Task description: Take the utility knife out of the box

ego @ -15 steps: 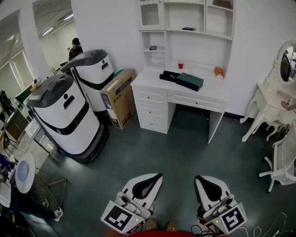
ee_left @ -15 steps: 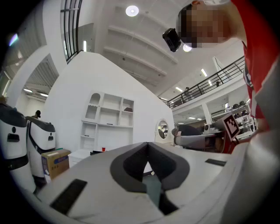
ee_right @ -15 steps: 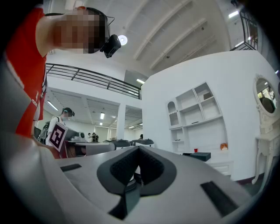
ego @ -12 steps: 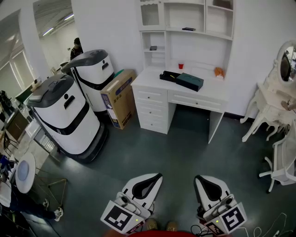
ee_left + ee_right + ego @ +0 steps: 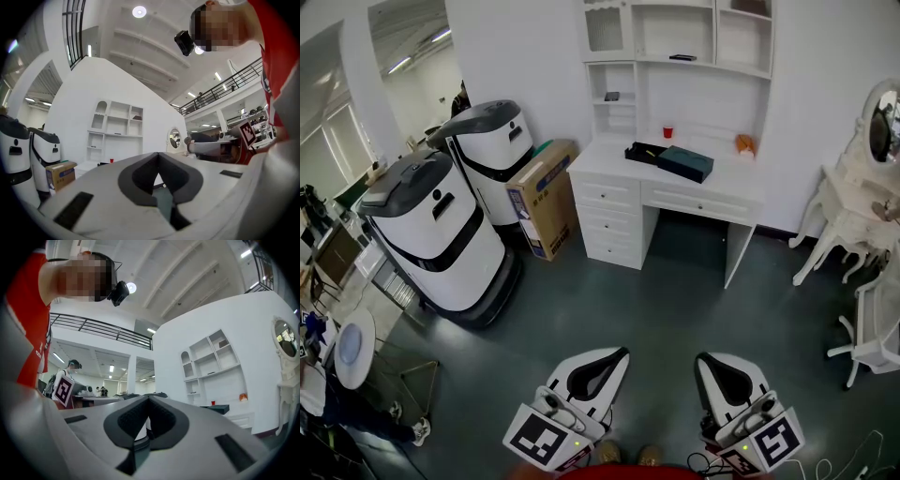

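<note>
- Nothing is done yet: the left gripper [image 5: 617,356] and right gripper [image 5: 703,360] are both closed on nothing.
- The open black box [image 5: 644,152] lies on the white worktop [image 5: 712,185], well apart from both grippers.
- The utility knife is too small to make out; presumably it is inside the box.
- Approach, grasp and lift-out all remain.

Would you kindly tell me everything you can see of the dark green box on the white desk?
The green box is flat, rectangular and dark green, matt-looking, with no print that can be made out. It lies flat on the desk, slanted to the front edge, just right of an open black tray; whether they touch cannot be told. Nothing rests on it.
</note>
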`<state>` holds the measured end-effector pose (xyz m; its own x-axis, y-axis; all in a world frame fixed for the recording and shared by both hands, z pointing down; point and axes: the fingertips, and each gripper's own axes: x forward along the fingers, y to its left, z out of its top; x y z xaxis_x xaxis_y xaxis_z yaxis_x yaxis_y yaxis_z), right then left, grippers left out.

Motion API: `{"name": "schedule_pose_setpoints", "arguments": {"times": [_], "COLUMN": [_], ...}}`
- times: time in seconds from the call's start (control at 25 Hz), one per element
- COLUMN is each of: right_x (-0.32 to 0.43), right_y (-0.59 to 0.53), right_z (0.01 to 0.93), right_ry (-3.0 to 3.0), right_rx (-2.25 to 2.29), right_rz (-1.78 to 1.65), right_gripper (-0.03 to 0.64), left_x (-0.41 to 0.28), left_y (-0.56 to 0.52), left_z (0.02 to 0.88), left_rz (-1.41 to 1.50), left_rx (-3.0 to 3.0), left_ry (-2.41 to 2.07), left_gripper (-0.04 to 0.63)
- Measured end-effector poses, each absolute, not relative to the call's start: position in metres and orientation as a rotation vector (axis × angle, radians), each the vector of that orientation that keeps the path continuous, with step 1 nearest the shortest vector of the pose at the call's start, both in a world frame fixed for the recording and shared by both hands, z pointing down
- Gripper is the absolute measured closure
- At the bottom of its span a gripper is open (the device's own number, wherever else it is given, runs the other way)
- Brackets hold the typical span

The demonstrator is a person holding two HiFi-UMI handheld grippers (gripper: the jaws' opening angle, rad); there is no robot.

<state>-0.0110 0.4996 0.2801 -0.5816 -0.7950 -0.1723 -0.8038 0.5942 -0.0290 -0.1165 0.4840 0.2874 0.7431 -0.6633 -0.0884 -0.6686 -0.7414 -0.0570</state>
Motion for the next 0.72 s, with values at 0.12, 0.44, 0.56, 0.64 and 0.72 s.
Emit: {"name": "schedule_pose_setpoints", "arguments": {"times": [0.12,0.44,0.56,0.64,0.72], "right_x": [-0.004,0.014,0.021,0.025,0.029], "right_y": [0.499,0.500,0.499,0.498,0.496], "right_z": [0.275,0.276,0.277,0.277,0.277], "right_ry": [2.645,2.663,2.675,2.680,2.680], "right_rx": [-1.336,-1.310,-1.295,-1.289,-1.290], "right_rz": [0.088,0.090,0.108,0.113,0.109], "right_gripper": [0.612,0.610,0.609,0.609,0.609], "left_x": [-0.112,-0.093,-0.083,-0.078,-0.075], "left_y": [0.483,0.482,0.481,0.481,0.481], "left_z": [0.282,0.279,0.279,0.280,0.281], "left_rz": [0.099,0.116,0.119,0.105,0.092], "left_rx": [-2.840,-2.806,-2.803,-2.814,-2.826], "left_ry": [1.100,1.140,1.153,1.162,1.168], "left_gripper": [0.577,0.577,0.577,0.577,0.577]}}
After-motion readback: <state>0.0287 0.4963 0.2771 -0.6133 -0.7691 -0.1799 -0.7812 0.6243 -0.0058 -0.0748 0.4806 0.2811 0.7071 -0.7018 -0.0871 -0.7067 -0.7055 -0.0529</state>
